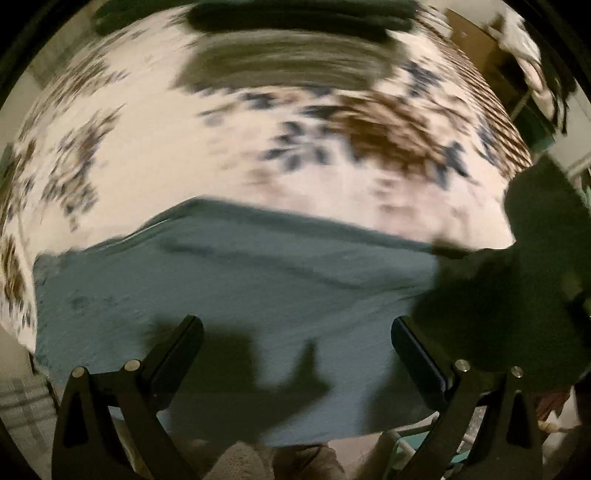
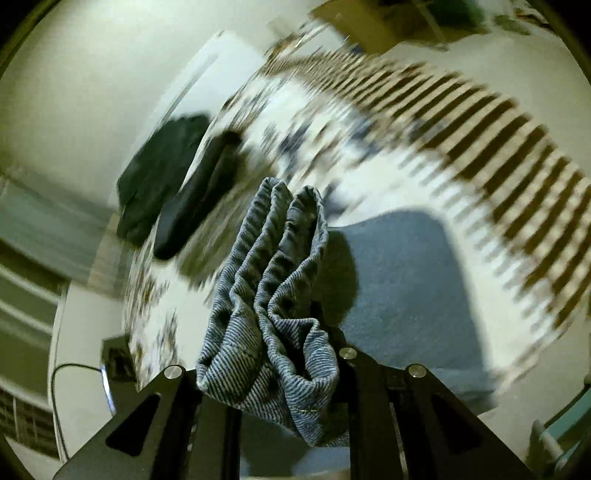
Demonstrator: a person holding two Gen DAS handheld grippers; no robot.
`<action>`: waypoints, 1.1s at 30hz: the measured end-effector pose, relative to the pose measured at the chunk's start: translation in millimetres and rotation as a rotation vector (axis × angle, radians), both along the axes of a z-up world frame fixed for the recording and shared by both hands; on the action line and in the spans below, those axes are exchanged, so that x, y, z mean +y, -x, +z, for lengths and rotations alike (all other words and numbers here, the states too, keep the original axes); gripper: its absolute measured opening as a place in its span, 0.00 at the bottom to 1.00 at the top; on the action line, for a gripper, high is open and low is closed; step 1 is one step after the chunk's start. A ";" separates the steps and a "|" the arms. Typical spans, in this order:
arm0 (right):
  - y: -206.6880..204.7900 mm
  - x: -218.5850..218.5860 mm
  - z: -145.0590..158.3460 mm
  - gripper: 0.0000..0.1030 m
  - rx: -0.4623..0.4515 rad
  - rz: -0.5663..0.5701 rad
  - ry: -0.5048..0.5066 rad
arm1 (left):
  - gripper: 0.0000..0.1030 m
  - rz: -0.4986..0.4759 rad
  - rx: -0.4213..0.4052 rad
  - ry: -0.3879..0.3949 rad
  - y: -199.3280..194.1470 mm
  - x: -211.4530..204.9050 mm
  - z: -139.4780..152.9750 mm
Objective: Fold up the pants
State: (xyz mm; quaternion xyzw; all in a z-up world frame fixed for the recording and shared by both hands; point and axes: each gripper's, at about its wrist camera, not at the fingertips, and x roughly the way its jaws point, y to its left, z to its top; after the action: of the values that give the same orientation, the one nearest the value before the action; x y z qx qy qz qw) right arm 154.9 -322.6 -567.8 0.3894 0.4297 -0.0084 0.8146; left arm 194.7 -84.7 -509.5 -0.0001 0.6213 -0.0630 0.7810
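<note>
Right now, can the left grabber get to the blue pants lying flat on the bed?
Probably yes. The left gripper has its jaws open right over the flat pants, and nothing sits between them. The picture is blurry, though.

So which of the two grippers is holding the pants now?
The right gripper: bunched blue denim pants are clamped between its fingers. The left gripper hangs open over the flat part of the pants, gripping nothing.

A bed fills the room, covered by a white bedspread printed with brown and blue leaves and edged with a brown striped border. Plain pale walls stand behind it, and a cardboard box sits beyond. Everything is blurred.
</note>
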 end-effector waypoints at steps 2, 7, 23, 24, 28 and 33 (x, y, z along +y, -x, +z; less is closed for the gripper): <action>-6.8 48.5 -18.7 0.15 0.031 0.090 -0.003 | 1.00 0.049 0.011 -0.002 5.2 43.7 -0.4; -18.8 161.6 -72.4 0.15 0.117 0.300 0.012 | 1.00 0.155 0.040 -0.039 15.8 139.2 -7.8; -3.2 148.4 -91.9 0.76 0.365 0.323 0.068 | 1.00 0.160 0.201 0.210 -5.4 127.4 -67.6; -0.9 142.1 -95.6 0.76 0.396 0.313 0.114 | 1.00 0.140 0.211 0.188 -7.1 113.7 -77.4; 0.9 118.9 -104.2 0.76 0.507 0.270 0.295 | 0.14 0.033 0.152 0.084 -10.0 77.6 -84.5; -3.7 121.5 -110.3 0.95 0.576 0.275 0.434 | 0.08 0.052 0.104 0.135 -0.7 89.9 -66.0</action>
State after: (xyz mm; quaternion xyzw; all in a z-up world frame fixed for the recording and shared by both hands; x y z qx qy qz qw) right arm 158.6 -201.1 -678.1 0.1283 0.6776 -0.0988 0.7174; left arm 195.4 5.1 -575.5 -0.0720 0.6551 -0.0844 0.7473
